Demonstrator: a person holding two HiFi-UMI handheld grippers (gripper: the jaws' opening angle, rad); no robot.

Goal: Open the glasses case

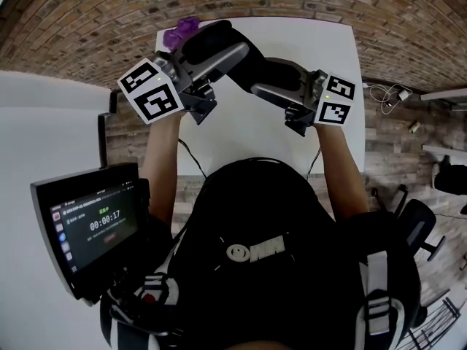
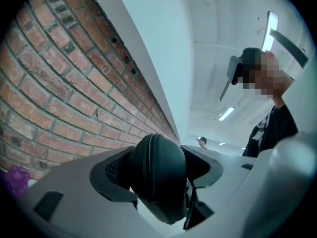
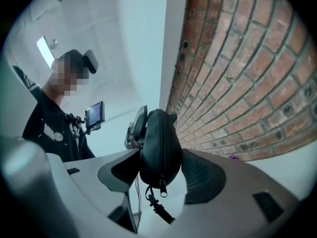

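Above the bench [image 1: 241,130]: I see the glasses case [image 1: 252,53], black and rounded, held clear of the white top, one end in each tool.
Left hand-held gripper [image 1: 217,48]: its jaws are pinching one end of the case. In the left gripper view the dark pads sit against both sides of the rounded shell.
Right hand-held gripper [image 1: 271,80]: its jaws are pinching the other end. In the right gripper view the case stands on edge between the pads, touching both.
Case, state: I read it as closed. The two halves lie together along the zip line that runs up the middle in the right gripper view.
Zip pull [image 3: 161,188]: hangs at the lower end of the case, between the right jaws; a short black cord [image 3: 156,206] dangles just under it.
Marker cubes: the left one [image 1: 149,90] and the right one [image 1: 334,100] face me, nearer the person than the case.
Purple object [image 1: 181,31]: lies on the far edge of the bench, just beside the left tool's tip; I cannot tell what it is.
Screen [image 1: 95,224]: mounted at the person's left, showing a timer.
Brick wall [image 2: 59,98]: fills the background beyond the bench.
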